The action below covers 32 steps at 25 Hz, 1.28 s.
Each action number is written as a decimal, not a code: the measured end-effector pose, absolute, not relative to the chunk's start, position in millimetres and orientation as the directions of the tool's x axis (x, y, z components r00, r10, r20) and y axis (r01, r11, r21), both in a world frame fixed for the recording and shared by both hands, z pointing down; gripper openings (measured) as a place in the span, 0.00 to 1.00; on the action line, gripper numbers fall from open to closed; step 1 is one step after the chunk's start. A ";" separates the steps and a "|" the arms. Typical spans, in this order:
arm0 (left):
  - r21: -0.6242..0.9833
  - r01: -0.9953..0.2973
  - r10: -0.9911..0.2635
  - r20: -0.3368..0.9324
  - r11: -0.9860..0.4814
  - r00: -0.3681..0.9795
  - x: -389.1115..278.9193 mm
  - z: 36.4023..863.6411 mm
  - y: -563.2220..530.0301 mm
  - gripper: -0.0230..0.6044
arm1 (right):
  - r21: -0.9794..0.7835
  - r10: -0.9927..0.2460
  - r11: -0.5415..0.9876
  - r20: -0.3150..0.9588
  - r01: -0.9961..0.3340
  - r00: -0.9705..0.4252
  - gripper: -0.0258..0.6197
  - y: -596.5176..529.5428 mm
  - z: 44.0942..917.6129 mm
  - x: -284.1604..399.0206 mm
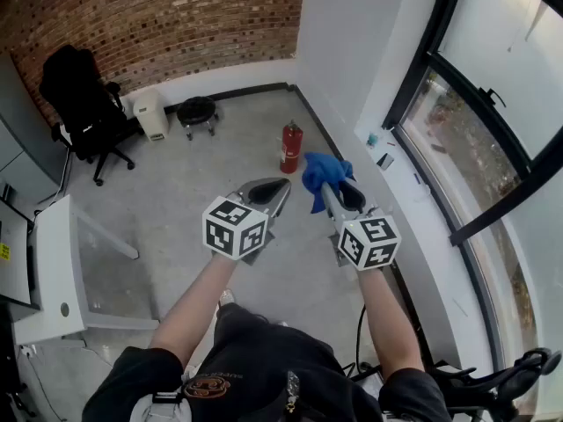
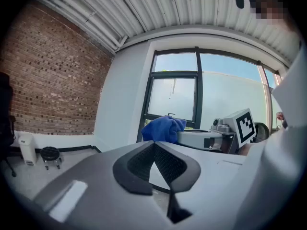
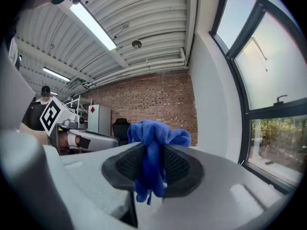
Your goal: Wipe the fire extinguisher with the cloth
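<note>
Jaws pinch cloth (image 3: 156, 134), right gripper (image 3: 152, 163); fire extinguisher (image 1: 290, 147) ahead, near wall (image 1: 352, 69).

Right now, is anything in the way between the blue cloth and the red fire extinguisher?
No, nothing that I can see. The right hand-held gripper holds the blue cloth up in the air. The fire extinguisher stands on the floor just beyond it. Only floor shows between them.
</note>
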<state>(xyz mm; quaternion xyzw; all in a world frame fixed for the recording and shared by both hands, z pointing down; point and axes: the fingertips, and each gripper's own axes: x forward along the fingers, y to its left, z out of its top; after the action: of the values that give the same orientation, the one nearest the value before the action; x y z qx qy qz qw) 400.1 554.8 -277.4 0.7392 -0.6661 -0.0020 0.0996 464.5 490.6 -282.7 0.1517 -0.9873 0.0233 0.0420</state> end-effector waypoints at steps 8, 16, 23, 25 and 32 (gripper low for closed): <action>0.145 -0.986 -0.985 0.131 -0.088 0.107 398.3 -277.5 556.9 0.05 | -0.054 -0.300 0.950 0.102 -0.307 -0.948 0.20 489.5 -278.6 463.9; 0.142 -0.986 -0.984 0.140 -0.086 0.106 399.9 -274.5 554.8 0.05 | -0.074 -0.293 0.951 0.095 -0.301 -0.951 0.21 486.9 -276.0 464.3; 0.130 -0.988 -0.982 0.157 -0.082 0.102 406.5 -271.4 547.6 0.05 | -0.088 -0.291 0.950 0.107 -0.301 -0.951 0.21 477.1 -269.5 470.4; 0.122 -0.989 -0.982 0.161 -0.082 0.101 406.2 -269.1 545.4 0.04 | -0.093 -0.293 0.948 0.115 -0.304 -0.949 0.21 472.6 -265.4 469.3; 0.123 -0.989 -0.975 0.195 -0.081 0.104 384.1 -253.3 527.2 0.05 | -0.119 -0.296 0.942 0.154 -0.315 -0.943 0.21 455.3 -240.9 454.3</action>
<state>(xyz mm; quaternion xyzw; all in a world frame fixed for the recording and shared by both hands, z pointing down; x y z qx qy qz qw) 384.1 527.2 -253.3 0.7346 -0.6685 0.0309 0.1120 454.3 455.3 -240.9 0.1552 -0.9830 0.0711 0.0672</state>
